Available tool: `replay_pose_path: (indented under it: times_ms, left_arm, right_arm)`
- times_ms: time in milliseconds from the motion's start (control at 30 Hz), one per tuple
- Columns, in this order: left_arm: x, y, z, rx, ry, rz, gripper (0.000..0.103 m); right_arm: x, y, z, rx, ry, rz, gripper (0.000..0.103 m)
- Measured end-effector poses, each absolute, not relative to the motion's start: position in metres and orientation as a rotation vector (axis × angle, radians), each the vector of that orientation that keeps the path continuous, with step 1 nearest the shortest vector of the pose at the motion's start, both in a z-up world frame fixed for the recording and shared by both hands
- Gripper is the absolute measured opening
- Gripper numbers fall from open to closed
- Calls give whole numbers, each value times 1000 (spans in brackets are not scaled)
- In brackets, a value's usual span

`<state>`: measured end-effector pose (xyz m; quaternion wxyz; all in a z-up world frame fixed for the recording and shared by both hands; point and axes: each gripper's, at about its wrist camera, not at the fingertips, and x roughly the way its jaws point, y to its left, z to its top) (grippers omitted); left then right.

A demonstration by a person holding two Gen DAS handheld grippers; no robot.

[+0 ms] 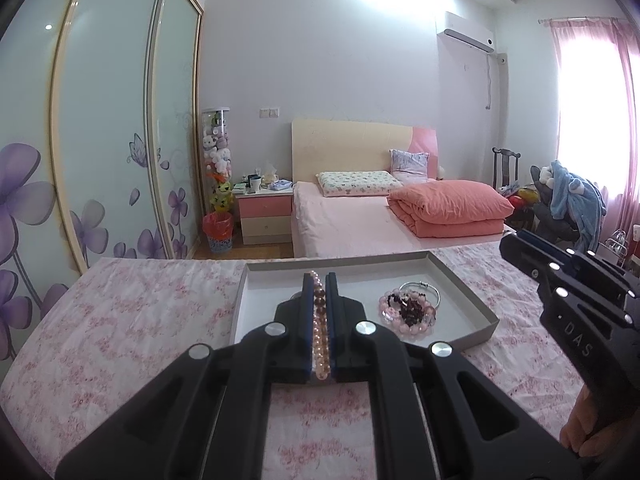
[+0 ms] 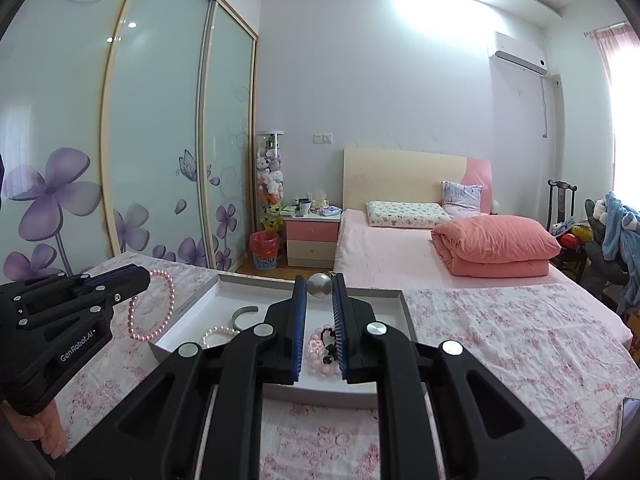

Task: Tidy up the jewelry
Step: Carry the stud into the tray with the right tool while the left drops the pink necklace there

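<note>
A shallow grey-walled tray sits on a desk covered with a pink floral cloth, low in the centre of both views. Beyond it, at mid-frame, stand a bed, a folded coral quilt and a pink nightstand; a floral sliding wardrobe fills the left.

The left tongs' body reads "GenRobot.AI"; the right tongs' body reads "DAS".

The left tongs are clamped on a pink bead bracelet, which hangs in a loop over the tray's left edge. The right tongs are clamped on a shiny silver piece above the tray's far wall. Inside the tray lie a pink-and-dark bead pile, a silver bangle, a pearl bracelet and a grey cuff.
</note>
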<state>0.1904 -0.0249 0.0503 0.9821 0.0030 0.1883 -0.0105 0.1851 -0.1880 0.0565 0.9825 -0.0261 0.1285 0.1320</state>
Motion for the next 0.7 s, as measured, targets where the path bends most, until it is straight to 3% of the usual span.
replay_pose_path:
  times_ms: [700]
  left_arm:
    - [264, -22, 34, -38, 437, -38, 7]
  right_arm:
    - [251, -186, 46, 11, 302, 251, 14]
